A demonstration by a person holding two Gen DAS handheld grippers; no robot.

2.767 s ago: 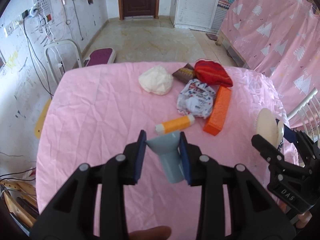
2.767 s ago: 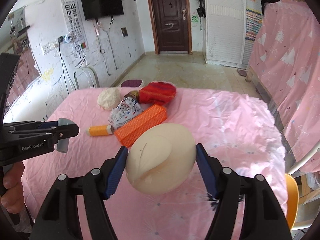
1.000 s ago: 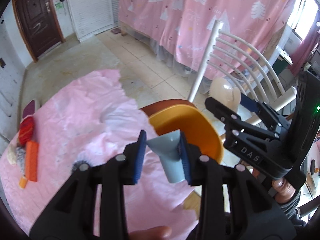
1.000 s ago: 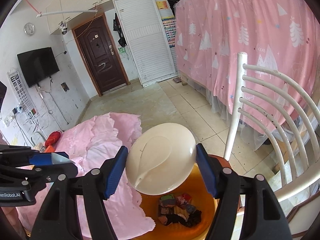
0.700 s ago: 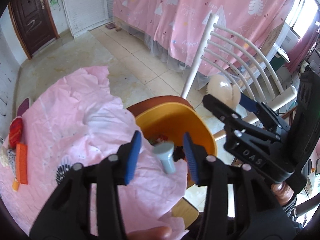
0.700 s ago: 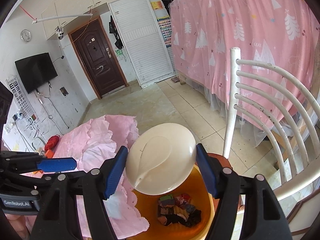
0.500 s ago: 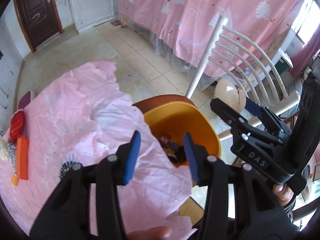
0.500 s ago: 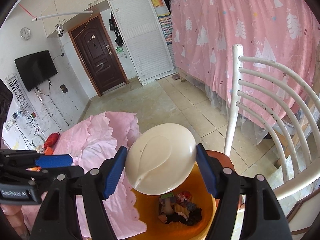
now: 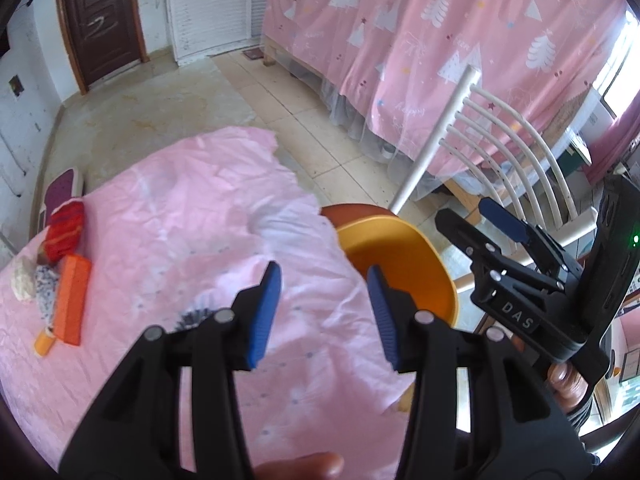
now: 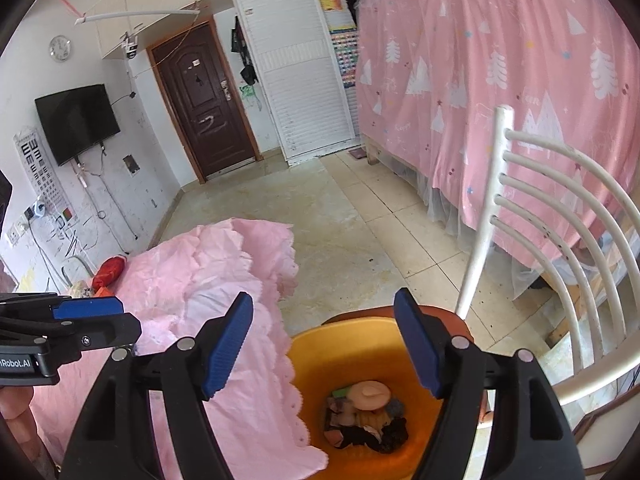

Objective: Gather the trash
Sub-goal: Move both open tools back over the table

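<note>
Right wrist view: both claws, right [image 10: 326, 346] and left [image 9: 323, 312], gape empty above orange bin [image 10: 424, 446], trash [image 10: 366, 414] piled inside.

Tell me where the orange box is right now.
In the left wrist view the orange box lies at the far left on the pink tablecloth, beside the crumpled white wrapper and just below the red pouch.

The right hand-held gripper [image 10: 326, 344] was squeezing a cream round thing [image 10: 368, 394]. Now its jaws are wide apart, and that thing lies in the orange bin [image 10: 316, 360] on the other trash. The left hand-held gripper [image 9: 323, 309] has swung back toward the table [image 9: 192, 216].
</note>
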